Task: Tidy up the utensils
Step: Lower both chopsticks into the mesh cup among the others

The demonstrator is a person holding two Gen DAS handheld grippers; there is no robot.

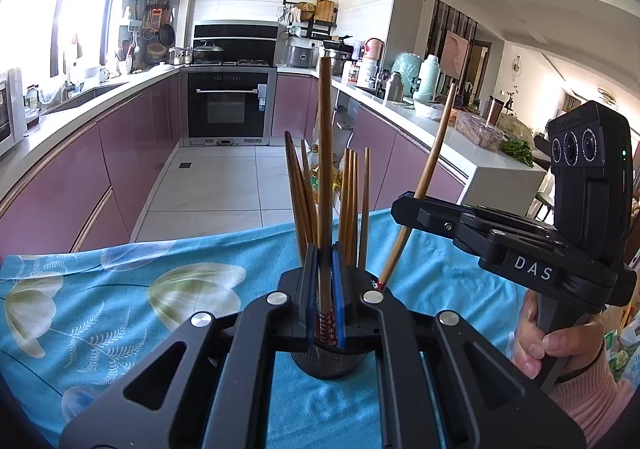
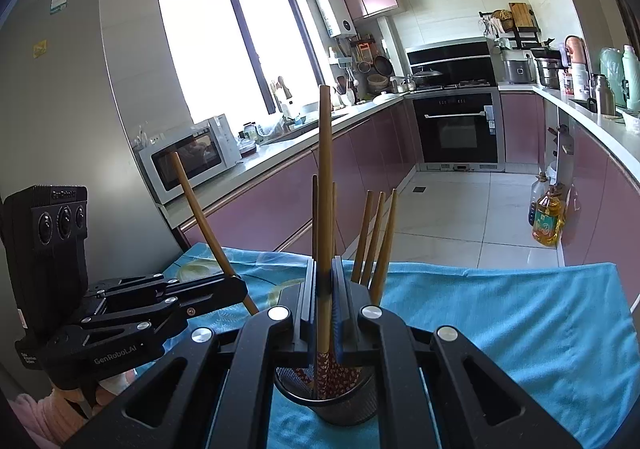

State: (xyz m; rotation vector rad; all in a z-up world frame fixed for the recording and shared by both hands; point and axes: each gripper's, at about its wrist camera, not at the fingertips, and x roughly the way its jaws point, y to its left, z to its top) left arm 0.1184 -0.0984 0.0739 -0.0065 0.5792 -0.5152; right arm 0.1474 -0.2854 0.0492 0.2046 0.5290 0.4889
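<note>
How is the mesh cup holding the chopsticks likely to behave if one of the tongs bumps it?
The mesh cup looks light, being thin wire mesh. It may tip fairly easily: the chopsticks stand far above its rim, leaning outward. The blue cloth under it would probably bunch up instead of letting it slide.

Jaws hide the mesh holder (image 1: pixel 328 361) rim and chopstick ends.

I'm facing a U-shaped kitchen with pink cabinet fronts (image 1: pixel 132 137) under pale countertops (image 2: pixel 288 141). A black built-in oven (image 1: pixel 228 107) sits at the far end below a dark range hood (image 2: pixel 450 53). Daylight pours through the big window (image 2: pixel 236 49). White floor tiles (image 1: pixel 224 177) shine; a microwave (image 2: pixel 188 159) stands left.
</note>
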